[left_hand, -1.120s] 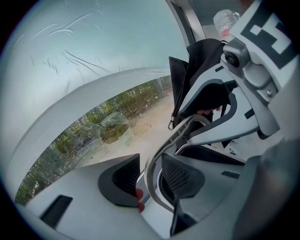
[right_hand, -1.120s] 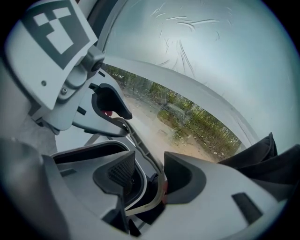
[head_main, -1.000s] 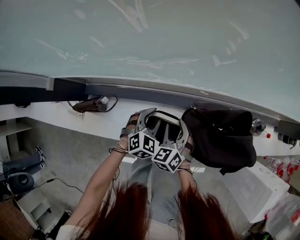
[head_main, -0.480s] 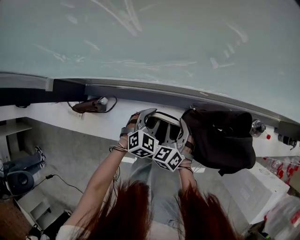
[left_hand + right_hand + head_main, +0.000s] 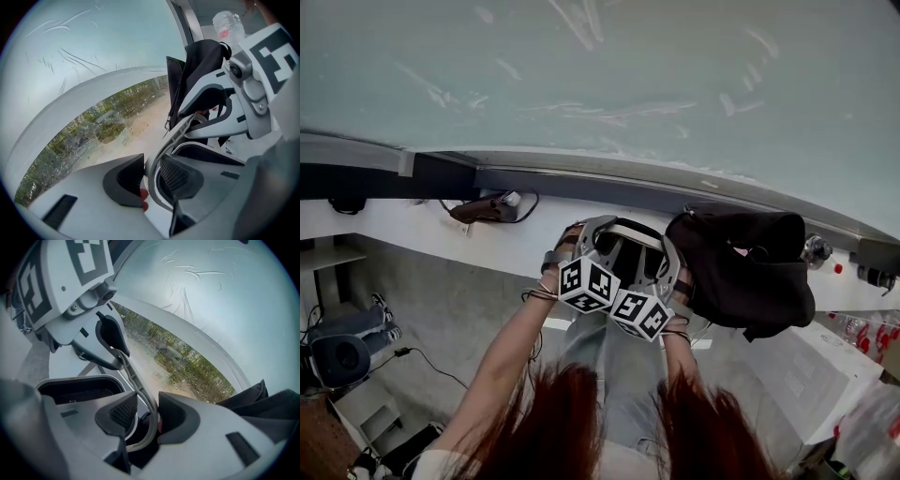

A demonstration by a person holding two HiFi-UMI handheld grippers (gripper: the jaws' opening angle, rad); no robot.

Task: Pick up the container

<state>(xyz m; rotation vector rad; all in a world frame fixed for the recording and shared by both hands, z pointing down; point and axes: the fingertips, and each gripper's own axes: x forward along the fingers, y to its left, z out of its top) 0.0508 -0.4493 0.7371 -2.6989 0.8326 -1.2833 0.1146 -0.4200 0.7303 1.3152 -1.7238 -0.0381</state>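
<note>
A grey-white container [image 5: 623, 246] with a dark inside sits in front of me at the white window ledge [image 5: 502, 246], a gripper on each side of it. My left gripper [image 5: 581, 246] is at its left rim. In the left gripper view the thin white rim [image 5: 180, 135] fills the gap of the closing left gripper [image 5: 151, 177], touching both pads. My right gripper [image 5: 668, 272] is at the right rim. In the right gripper view the rim [image 5: 131, 371] stands between the closing jaws of the right gripper [image 5: 146, 414], with a dark gap beside the left pad.
A black bag [image 5: 741, 272] lies on the ledge just right of the container, close to my right gripper. A dark device with a cable [image 5: 483, 208] rests on the ledge to the left. The window pane [image 5: 609, 75] rises behind. Below are floor, cables and white boxes [image 5: 825, 375].
The grippers and the container stay in nearly the same place. Both marker cubes have crept slightly up toward the container.
</note>
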